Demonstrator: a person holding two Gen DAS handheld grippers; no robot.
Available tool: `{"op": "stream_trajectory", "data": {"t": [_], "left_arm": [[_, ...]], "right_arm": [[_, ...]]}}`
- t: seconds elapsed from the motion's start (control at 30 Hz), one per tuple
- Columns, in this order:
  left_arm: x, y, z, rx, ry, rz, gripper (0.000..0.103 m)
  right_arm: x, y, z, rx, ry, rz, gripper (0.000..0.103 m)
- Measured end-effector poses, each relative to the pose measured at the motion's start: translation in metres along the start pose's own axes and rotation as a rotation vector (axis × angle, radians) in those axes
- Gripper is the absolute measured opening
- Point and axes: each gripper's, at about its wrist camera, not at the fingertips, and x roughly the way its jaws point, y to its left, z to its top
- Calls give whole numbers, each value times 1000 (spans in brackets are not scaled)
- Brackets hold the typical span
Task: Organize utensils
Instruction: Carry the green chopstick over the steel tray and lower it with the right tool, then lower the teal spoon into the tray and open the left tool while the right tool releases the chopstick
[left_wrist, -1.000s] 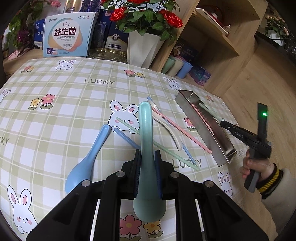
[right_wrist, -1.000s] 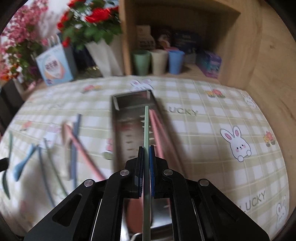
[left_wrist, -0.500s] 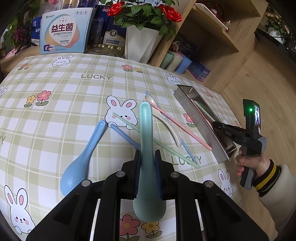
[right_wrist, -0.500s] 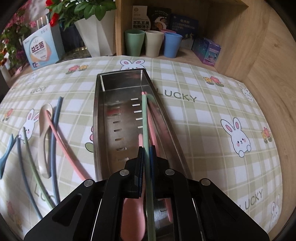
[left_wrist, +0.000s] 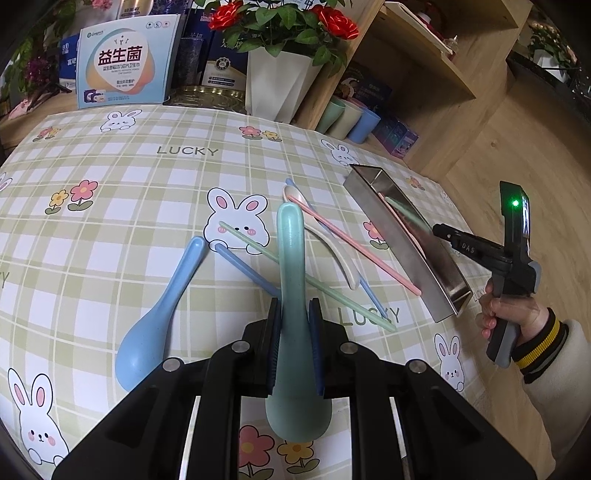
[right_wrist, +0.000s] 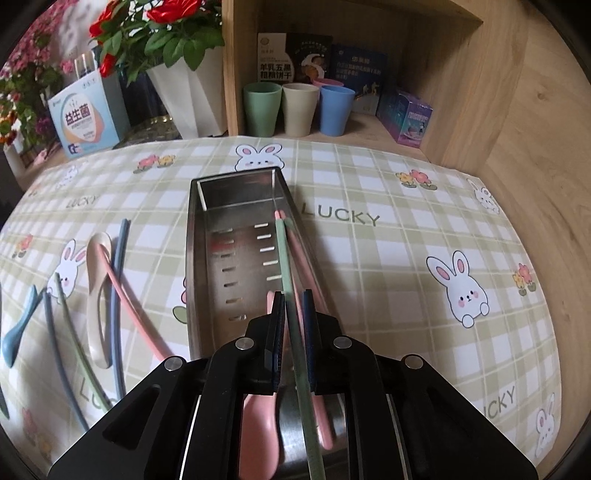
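My left gripper (left_wrist: 294, 332) is shut on a teal green spoon (left_wrist: 291, 280), handle pointing away, held above the tablecloth. A blue spoon (left_wrist: 155, 321), a cream spoon (left_wrist: 332, 243) and blue, green and pink chopsticks (left_wrist: 351, 243) lie on the cloth. My right gripper (right_wrist: 294, 328) has opened; a green chopstick (right_wrist: 286, 266) lies loose between its jaws, inside the steel tray (right_wrist: 195, 258) beside a pink chopstick and a pink spoon (right_wrist: 258, 417). The tray also shows in the left wrist view (left_wrist: 391, 240), with the right gripper (left_wrist: 443, 230) over it.
A white flower pot (left_wrist: 277, 85), a printed box (left_wrist: 122, 62) and a wooden shelf with green, cream and blue cups (right_wrist: 295, 107) stand behind the table. The table edge and wooden floor are to the right.
My right gripper has lowered the green chopstick into the tray and its jaws have parted from it. My left gripper still holds the teal spoon, shifted slightly.
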Motion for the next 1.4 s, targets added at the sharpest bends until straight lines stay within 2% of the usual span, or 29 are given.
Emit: {"op": "stream_trajectory", "data": {"t": [0.13,0.33,0.43,0.47,0.5,0.53,0.63,0.77,0.9,1.07,1.13,1.3,1.4], "left_arm": [[2,-2,-1,0,8,1,15],[-7,-1,1,-5,-13,-13,15],[-5,-1,0,-19,0,-39,15],[-3,-3,0,-17,6,-47,15],[-1,-7,0,-7,17,-56,15],[1,-11,0,7,23,-58,15],[7,-24,2,50,37,-62,15],[15,-42,6,86,68,-84,15],[26,-65,19,90,103,-127,15],[49,-118,41,156,124,-205,15],[65,-143,51,192,128,-234,15],[115,-189,69,169,177,-321,15],[144,-203,72,163,205,-311,15]], "right_arm": [[7,-7,11,38,18,1,11],[-13,-17,17,83,-30,19,11],[-26,-21,9,122,-35,71,12],[-30,-20,4,134,-36,113,26],[-35,-19,0,136,-41,128,51],[-40,-15,-5,130,-53,129,57],[-52,-1,-18,90,-74,149,57],[-56,-2,-33,150,-53,168,59],[-54,-14,-42,161,-11,79,64],[-58,-43,-35,230,-22,41,65],[-62,-52,-32,250,-39,43,65],[-68,-82,-37,342,-79,71,64],[-64,-101,-46,402,-72,70,65]]}}
